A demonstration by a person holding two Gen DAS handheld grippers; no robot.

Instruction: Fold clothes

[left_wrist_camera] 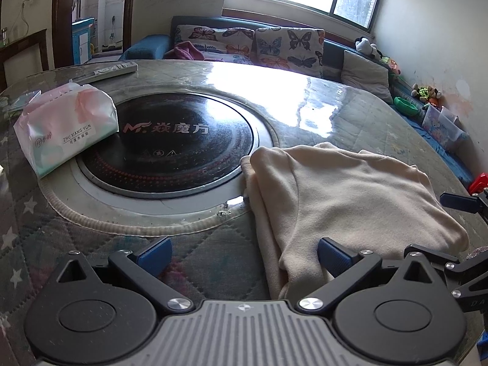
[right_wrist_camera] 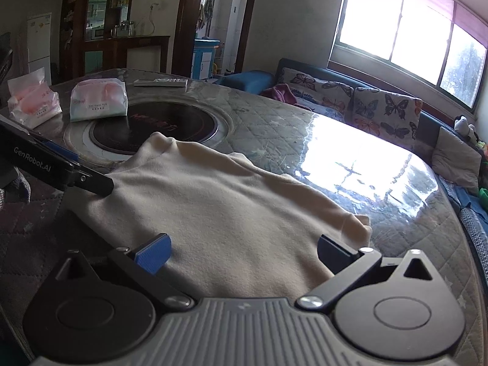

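Note:
A cream garment (left_wrist_camera: 350, 195) lies folded on the round table, right of the black cooktop; it also shows in the right wrist view (right_wrist_camera: 219, 207). My left gripper (left_wrist_camera: 244, 256) is open at the garment's near left edge, its right finger over the cloth and its left finger over the table cover. My right gripper (right_wrist_camera: 244, 251) is open and low over the garment's near edge, holding nothing. The left gripper's body (right_wrist_camera: 61, 167) shows at the garment's left side in the right wrist view.
A black round cooktop (left_wrist_camera: 177, 143) is set in the table's middle. A tissue pack (left_wrist_camera: 65, 122) lies partly on it, a second pack (right_wrist_camera: 32, 100) stands further left. A remote (left_wrist_camera: 109, 71) lies at the far edge. A sofa with butterfly cushions (left_wrist_camera: 274, 45) stands behind.

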